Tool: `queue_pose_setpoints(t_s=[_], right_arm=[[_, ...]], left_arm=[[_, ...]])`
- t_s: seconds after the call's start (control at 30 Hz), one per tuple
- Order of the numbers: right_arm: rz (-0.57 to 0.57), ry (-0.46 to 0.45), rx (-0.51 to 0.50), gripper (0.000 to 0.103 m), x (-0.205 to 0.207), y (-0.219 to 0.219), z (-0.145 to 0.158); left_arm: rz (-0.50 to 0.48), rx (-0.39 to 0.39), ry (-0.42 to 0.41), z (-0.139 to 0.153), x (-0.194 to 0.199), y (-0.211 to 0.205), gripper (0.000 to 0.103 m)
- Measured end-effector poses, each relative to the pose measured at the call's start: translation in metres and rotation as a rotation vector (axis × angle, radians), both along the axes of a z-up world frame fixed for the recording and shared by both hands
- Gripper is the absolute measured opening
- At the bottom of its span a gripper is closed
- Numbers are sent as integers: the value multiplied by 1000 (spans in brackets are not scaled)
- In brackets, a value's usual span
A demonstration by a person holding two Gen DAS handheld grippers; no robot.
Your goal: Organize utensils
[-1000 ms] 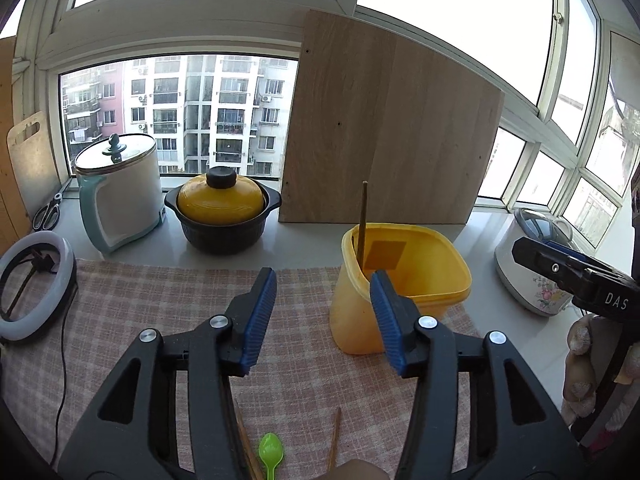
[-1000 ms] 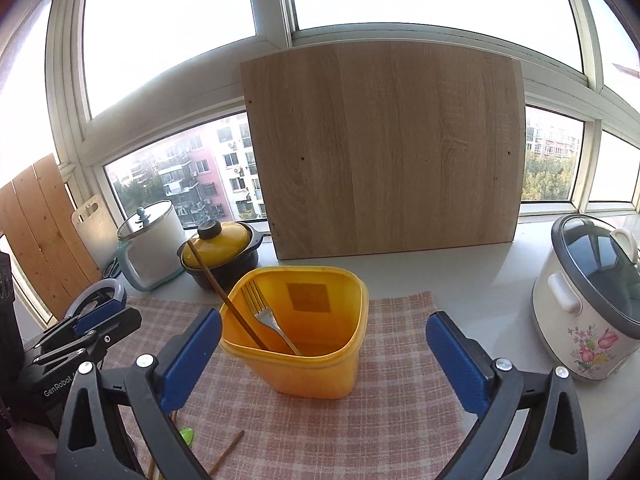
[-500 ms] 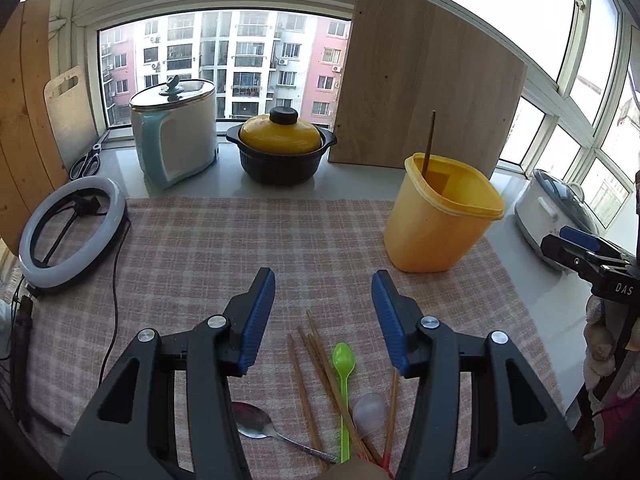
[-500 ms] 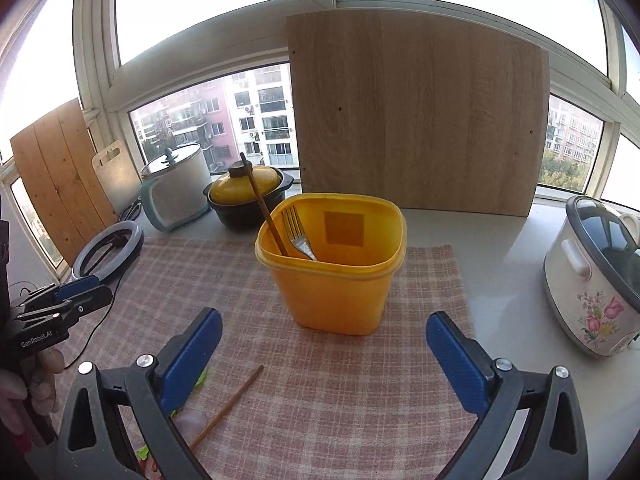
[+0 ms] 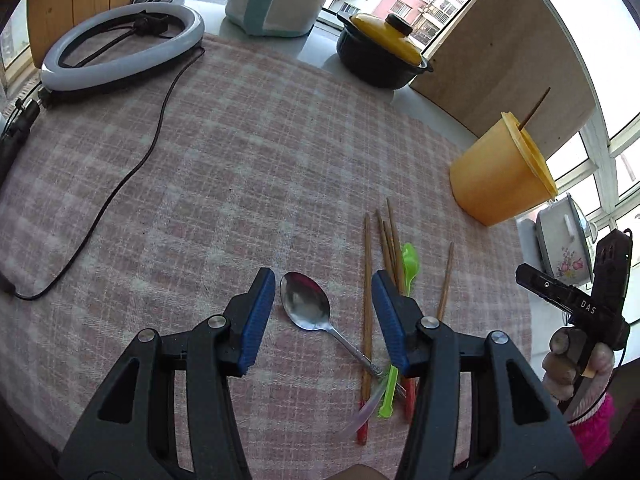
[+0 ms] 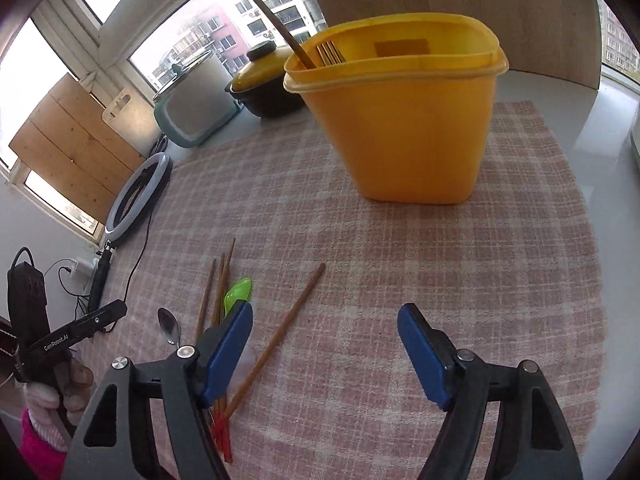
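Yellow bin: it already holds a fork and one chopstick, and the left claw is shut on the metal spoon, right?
Not quite. The left wrist view shows the left claw open, with the metal spoon lying on the cloth between its fingers, not gripped. The rest holds: the right wrist view shows a fork and one chopstick in the yellow bin.

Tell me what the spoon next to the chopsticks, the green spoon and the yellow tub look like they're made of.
Spoon: likely polished steel, with a mirror-bright bowl.
Green spoon: probably plastic, neon and slightly see-through.
Chopsticks: seem to be wood or bamboo, matte brown, some red-tipped.
Yellow tub: plastic by its look, light glowing through its wall.
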State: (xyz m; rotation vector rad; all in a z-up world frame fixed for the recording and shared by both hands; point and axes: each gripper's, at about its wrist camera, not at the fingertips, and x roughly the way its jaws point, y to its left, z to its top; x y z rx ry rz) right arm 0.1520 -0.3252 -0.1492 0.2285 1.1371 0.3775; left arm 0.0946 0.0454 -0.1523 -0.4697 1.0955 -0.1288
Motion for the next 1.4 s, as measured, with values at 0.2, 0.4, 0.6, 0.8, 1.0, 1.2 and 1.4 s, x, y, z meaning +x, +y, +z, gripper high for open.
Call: queue_pose_setpoints(t_s=[0.2, 0.4, 0.6, 0.8, 1.0, 1.2, 1.4], right_arm=[[-18, 92, 31, 61, 10, 7, -28], [-12, 164, 49, 50, 24, 26, -43], [-20, 242, 27, 38, 35, 49, -59], [-23, 239, -74, 33, 38, 73, -59], [-25, 225, -178, 33, 39, 91, -57], [-2, 199, -286, 33, 38, 107, -57], [-10, 189, -329, 25, 38, 113, -58]], left_arm=[[36, -29, 47, -25, -2, 10, 51], [34, -58, 79, -44, 1, 13, 51], [9, -77, 65, -47, 5, 12, 51], [-21, -69, 45, -48, 9, 8, 51], [-85, 10, 14, -48, 10, -2, 39], [-153, 134, -22, -49, 10, -16, 11], [-150, 100, -35, -47, 10, -16, 6]])
